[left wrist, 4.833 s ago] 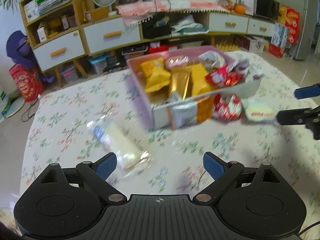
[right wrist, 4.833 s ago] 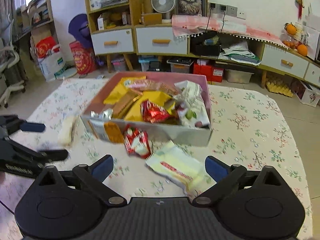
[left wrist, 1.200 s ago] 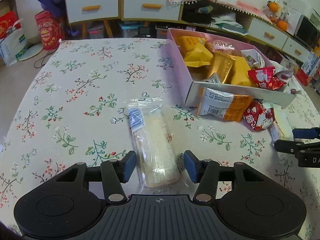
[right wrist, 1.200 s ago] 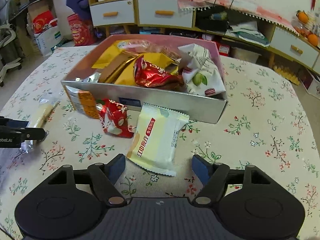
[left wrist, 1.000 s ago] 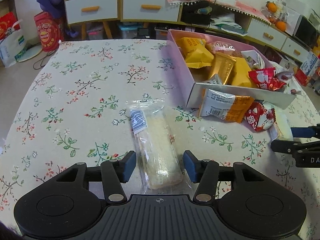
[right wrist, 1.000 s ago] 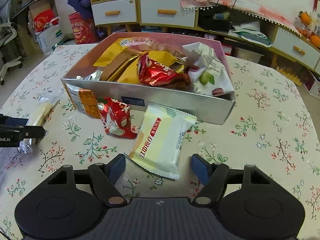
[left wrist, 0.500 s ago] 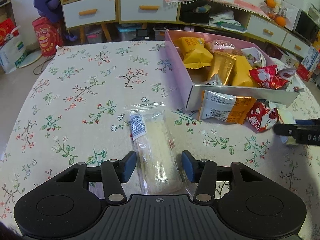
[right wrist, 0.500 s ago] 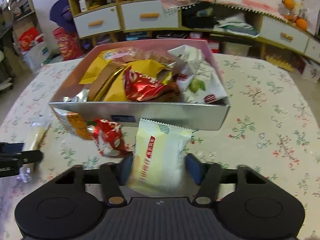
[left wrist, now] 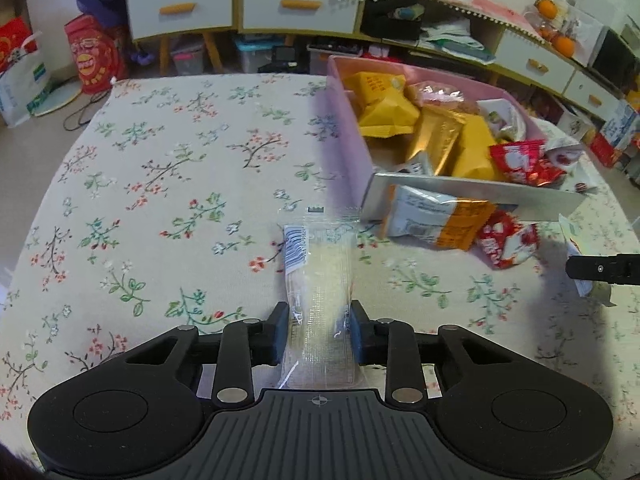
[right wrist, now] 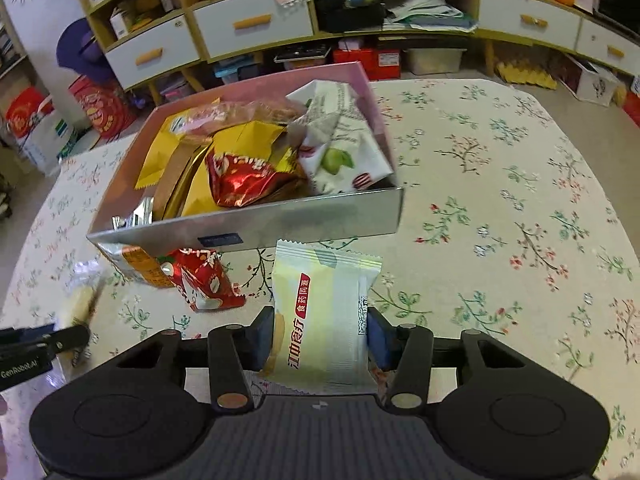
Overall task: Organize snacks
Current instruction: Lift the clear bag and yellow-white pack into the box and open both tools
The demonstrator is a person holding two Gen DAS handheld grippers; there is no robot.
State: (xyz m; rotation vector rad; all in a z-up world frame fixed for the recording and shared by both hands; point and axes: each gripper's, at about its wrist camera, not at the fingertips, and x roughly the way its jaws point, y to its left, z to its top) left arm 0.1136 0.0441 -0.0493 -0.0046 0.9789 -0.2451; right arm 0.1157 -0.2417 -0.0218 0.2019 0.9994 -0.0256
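Here both tongs have just clenched: left tongs (left wrist: 319, 334) on clear-wrapped cracker (left wrist: 318, 280), right tongs (right wrist: 320, 336) on pale-yellow packet (right wrist: 324, 312)

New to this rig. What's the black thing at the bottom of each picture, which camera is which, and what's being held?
No robot here: a person holds a pair of two-finger tongs in each hand, with a fisheye camera on each looking along the fingers. The black shape is the tool's own body.

In the left wrist view, the left tongs have just closed on a clear-wrapped pale snack bar. In the right wrist view, the right tongs are clamped on a pale yellow packet.

On the floral tablecloth stands a pink box full of snacks. An orange-and-white packet and a red packet lie beside it.
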